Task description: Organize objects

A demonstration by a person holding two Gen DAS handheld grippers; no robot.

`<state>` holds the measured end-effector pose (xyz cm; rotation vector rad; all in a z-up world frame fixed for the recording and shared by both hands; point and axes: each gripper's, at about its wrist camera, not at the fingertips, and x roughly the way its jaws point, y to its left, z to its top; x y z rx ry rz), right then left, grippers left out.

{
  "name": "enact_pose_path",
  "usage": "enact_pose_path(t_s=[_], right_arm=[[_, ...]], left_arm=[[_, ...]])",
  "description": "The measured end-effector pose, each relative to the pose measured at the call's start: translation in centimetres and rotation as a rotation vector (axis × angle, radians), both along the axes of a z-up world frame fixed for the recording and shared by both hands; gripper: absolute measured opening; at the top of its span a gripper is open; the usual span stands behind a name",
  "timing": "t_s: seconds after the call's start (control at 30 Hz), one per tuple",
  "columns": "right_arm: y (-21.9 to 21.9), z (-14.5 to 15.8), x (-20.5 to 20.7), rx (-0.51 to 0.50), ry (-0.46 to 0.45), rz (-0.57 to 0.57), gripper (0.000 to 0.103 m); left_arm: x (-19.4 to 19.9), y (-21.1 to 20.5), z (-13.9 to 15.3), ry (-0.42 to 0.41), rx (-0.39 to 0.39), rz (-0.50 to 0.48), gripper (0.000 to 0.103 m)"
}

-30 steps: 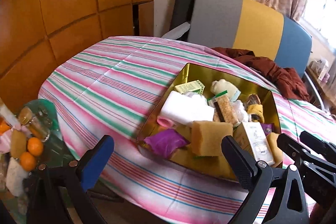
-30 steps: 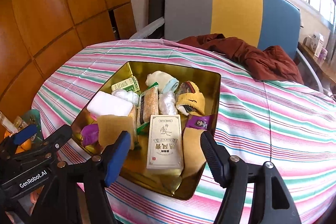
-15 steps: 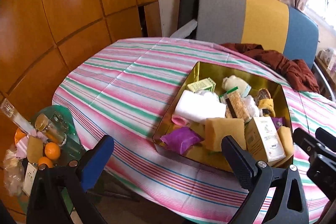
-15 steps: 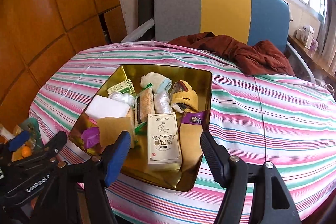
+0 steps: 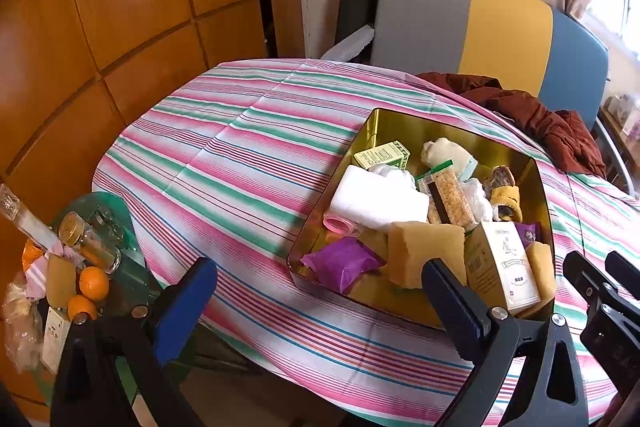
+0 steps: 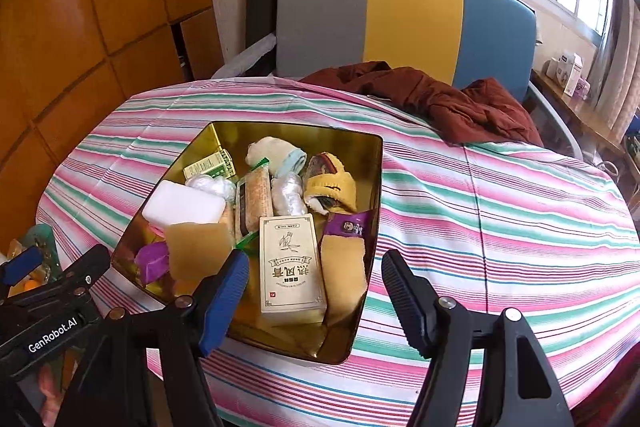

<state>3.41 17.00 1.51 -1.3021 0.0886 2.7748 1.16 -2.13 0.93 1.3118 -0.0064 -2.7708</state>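
- Gold tin [image 6: 376, 179] sits on the striped table [image 6: 500, 211], toward its near edge and left of centre, crammed with loose items waiting to be sorted.
- Inside, a cream carton [image 6: 290, 267] lies flat at the near side, with a tan sponge [image 6: 198, 253] on its left and a white block [image 6: 184, 205] behind the sponge.
- Right claw [image 6: 314, 277] hovers above the tin's near rim, jaws spread and empty, seemingly lined up on the carton.
- Left claw [image 5: 320, 291] hangs beyond the table's near edge, spread wide, holding nothing.
- Brown garment [image 6: 440, 99] lies crumpled at the far edge.
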Motion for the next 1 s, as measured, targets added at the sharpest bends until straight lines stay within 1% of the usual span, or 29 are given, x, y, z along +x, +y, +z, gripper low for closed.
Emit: enact_pose_path(t_s=[0.2,0.43,0.57,0.83,1.0], right_arm=[[0.1,0.0,-0.1,-0.004,0.001,-0.01,0.07],[0.3,0.1,0.0,0.012,0.009,-0.033,0.07],[0.8,0.0,-0.1,0.011,0.004,-0.052,0.07],[0.8,0.0,0.0,0.009,0.006,-0.052,0.07],[0.6,0.0,0.0,0.018,0.01,-0.049,0.07]], left_arm=[[0.0,0.4,0.2,0.001,-0.001,-0.012,0.103],[0.2,1.5,0.3,0.001,-0.014,-0.062,0.103],[0.2,1.6,0.5,0.006,-0.021,-0.055,0.103],[0.1,1.9,1.1,0.028,-0.037,-0.064,0.103],[0.1,2.1,1.0,0.015,-0.018,-0.074,0.103]])
